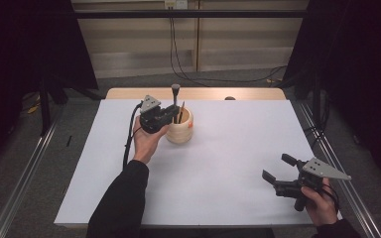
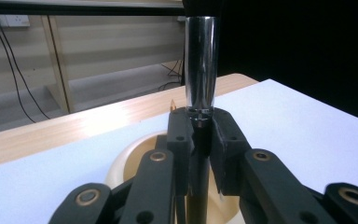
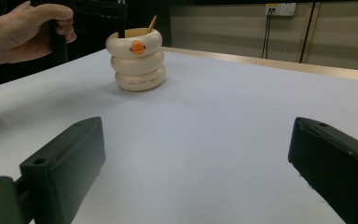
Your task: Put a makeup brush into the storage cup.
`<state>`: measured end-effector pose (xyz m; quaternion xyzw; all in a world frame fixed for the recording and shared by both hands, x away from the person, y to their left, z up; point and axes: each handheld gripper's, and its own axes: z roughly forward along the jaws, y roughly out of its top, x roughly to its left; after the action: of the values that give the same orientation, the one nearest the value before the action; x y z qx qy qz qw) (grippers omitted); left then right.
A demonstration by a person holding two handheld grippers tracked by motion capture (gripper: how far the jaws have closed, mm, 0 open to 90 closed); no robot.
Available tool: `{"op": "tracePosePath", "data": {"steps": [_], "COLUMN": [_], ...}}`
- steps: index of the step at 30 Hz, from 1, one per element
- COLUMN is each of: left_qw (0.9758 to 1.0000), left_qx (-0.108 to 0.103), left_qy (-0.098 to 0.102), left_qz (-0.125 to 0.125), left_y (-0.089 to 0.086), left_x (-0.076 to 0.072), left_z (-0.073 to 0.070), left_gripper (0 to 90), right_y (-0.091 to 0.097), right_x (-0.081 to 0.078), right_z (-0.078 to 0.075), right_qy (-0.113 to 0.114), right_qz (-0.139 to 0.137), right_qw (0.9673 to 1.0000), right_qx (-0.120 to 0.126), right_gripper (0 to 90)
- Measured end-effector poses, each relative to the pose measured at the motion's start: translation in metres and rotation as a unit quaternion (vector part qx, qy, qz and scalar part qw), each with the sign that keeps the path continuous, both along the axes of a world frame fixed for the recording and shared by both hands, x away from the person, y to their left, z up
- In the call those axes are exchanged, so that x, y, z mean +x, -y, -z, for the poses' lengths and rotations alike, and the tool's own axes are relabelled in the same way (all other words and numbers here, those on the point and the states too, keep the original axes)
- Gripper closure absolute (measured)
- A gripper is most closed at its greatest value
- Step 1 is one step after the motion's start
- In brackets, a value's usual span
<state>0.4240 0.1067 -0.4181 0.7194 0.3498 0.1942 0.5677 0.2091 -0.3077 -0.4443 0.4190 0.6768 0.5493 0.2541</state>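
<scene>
My left tongs (image 2: 200, 135) clench a slim pen-like tool (image 2: 201, 70), chrome-sleeved and black-capped, standing upright with its lower end inside the holder (image 1: 180, 130). That holder is cream, glossy, shaped like three stacked rings, with an orange duck face and small lettering too fine to read; a wooden pencil (image 1: 181, 112) leans inside. It sits toward the far edge of the white table (image 1: 228, 163). My right tongs (image 1: 277, 171) gape, released, over bare tabletop near the front right corner.
</scene>
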Motion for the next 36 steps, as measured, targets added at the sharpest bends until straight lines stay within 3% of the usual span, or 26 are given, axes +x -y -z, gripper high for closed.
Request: {"op": "tracePosePath", "data": {"steps": [2, 4, 12, 16, 23, 30, 32, 36], "left_qw": [1.0, 0.9999, 0.9999, 0.9999, 0.9997, 0.9992, 0.9988, 0.9988], "left_qx": [0.006, -0.009, -0.011, -0.004, -0.019, -0.023, -0.024, -0.024], "left_qy": [-0.002, -0.008, -0.009, -0.009, -0.005, 0.003, 0.011, 0.015], "left_qz": [-0.004, -0.003, -0.004, -0.008, -0.016, -0.031, -0.042, -0.04], "left_y": [-0.001, -0.002, -0.001, 0.001, -0.004, -0.008, -0.008, -0.011], "left_x": [0.0, 0.001, 0.0, 0.0, 0.002, -0.001, -0.002, -0.004], "left_z": [0.003, 0.005, 0.006, 0.008, 0.005, 0.002, -0.001, -0.005], "left_gripper": [79.5, 79.5, 78.4, 72.3, 62.8, 43.3, 33.3, 21.0], "right_y": [0.0, 0.001, 0.001, 0.001, 0.002, 0.003, 0.004, 0.005], "right_x": [0.0, 0.001, 0.0, 0.001, 0.001, 0.0, 0.001, 0.004], "right_z": [0.0, 0.0, 0.0, 0.0, 0.0, 0.0, 0.001, 0.002], "right_qy": [-0.001, 0.002, -0.001, -0.003, 0.001, 0.003, 0.004, 0.008], "right_qz": [0.001, 0.002, 0.003, 0.004, 0.007, 0.011, 0.013, 0.018], "right_qw": [1.0, 1.0, 1.0, 0.9999, 0.9999, 0.9999, 0.9999, 0.9998], "right_qx": [0.004, 0.0, 0.002, 0.009, 0.01, 0.009, 0.01, 0.01], "right_gripper": [3.6, 3.6, 3.6, 3.6, 3.5, 2.2, 2.0, 1.0]}}
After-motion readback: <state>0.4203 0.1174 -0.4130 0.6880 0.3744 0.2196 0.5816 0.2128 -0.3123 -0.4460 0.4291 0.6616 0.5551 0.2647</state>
